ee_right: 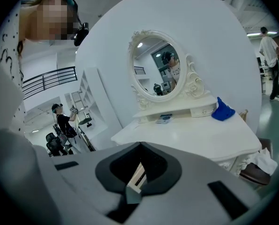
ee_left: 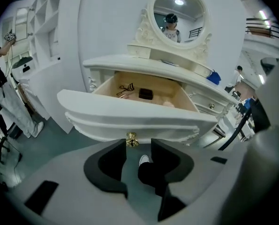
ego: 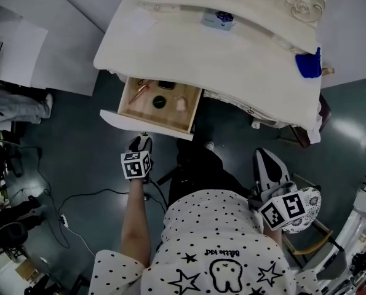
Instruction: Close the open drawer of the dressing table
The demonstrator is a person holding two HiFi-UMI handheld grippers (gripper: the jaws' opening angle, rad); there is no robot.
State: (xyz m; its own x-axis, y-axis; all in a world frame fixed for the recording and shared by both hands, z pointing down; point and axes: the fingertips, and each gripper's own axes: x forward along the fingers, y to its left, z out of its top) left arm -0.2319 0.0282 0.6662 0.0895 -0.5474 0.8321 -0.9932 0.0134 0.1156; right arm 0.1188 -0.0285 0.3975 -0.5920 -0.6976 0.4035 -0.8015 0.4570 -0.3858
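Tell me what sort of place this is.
Likely a lab or studio hall staged for recording, not a bedroom: the white dressing table stands on a bare dark floor with loose cables, and another person with gear stands near white shelving.
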